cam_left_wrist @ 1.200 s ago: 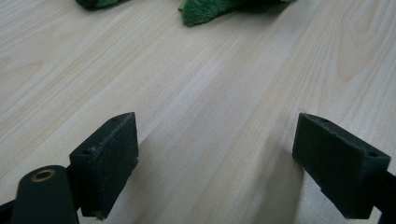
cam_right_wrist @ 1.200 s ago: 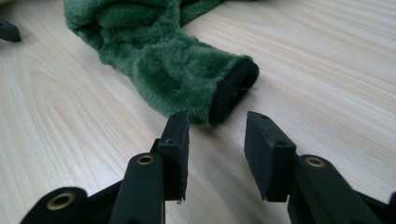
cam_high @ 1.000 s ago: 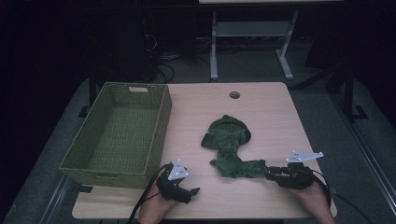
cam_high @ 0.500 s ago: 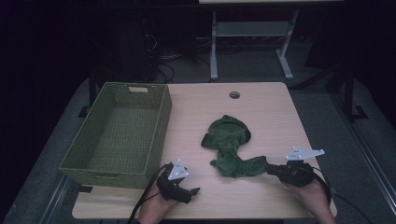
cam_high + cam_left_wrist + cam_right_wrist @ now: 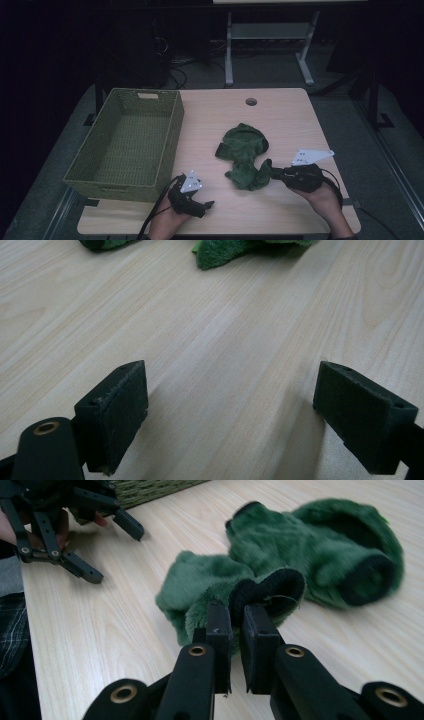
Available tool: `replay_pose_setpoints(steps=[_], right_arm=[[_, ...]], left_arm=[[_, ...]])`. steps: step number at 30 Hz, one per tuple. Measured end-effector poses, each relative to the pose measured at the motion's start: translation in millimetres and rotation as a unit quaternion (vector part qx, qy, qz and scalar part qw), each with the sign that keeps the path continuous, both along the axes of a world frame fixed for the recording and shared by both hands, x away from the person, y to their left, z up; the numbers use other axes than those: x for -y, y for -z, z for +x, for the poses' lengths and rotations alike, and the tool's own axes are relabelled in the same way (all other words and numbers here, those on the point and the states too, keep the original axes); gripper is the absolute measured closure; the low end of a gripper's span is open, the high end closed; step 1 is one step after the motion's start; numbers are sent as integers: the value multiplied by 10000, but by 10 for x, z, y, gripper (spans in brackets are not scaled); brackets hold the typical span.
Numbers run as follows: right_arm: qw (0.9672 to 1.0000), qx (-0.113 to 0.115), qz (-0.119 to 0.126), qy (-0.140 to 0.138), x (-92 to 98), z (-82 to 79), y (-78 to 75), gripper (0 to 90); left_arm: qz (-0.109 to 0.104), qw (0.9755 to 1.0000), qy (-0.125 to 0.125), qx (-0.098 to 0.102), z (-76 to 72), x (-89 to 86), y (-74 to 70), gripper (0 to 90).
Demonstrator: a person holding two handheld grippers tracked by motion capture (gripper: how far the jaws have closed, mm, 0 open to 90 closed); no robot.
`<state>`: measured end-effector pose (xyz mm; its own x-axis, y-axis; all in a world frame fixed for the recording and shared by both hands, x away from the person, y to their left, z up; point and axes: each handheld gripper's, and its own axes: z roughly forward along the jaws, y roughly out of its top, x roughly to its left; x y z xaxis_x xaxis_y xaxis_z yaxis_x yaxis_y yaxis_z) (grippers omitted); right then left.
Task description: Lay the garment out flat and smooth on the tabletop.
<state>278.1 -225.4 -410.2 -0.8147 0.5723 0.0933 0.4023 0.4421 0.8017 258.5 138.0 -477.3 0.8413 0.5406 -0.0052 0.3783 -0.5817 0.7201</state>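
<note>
A fuzzy green garment (image 5: 243,154) lies crumpled at the middle of the wooden table (image 5: 290,117). My right gripper (image 5: 270,173) is shut on its near dark-trimmed edge (image 5: 270,591), lifting that fold a little off the wood. In the right gripper view the rest of the garment (image 5: 320,550) spreads beyond the jaws. My left gripper (image 5: 209,204) rests low at the table's front edge, open, with bare wood between its fingers (image 5: 116,412). The garment's edge (image 5: 225,252) lies some way ahead of it.
A woven green basket (image 5: 127,145) with nothing in it stands at the table's left side, its near wall just behind my left hand. A round cable hole (image 5: 251,102) sits near the table's far edge. Dark floor and a metal stand lie beyond.
My right gripper has pushed leftward with the garment's near edge, folding the lower part over onto itself. The left gripper has stayed put.
</note>
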Motion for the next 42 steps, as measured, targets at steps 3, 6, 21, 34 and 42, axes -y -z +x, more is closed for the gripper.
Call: replay_pose_setpoints(steps=[3,6,21,34,42], right_arm=[[9999,64,-6,-155,-95,31,-42,830],[9996,63,-26,-267,-171,64,-85,829],[9977,31,6,-681,-603,295,-98,768],[9995,-217,243,43,-409,501,100,865],[9977,-632,-68,-226,-604,545,355,864]], left_arm=[[14,10000,9,19,3,-2,-1,136],[11,10000,10,19,3,-1,-1,136],[28,10000,21,18,4,-3,-3,136],[18,10000,13,5,3,-1,-1,136],[16,10000,13,6,3,-1,-1,136]])
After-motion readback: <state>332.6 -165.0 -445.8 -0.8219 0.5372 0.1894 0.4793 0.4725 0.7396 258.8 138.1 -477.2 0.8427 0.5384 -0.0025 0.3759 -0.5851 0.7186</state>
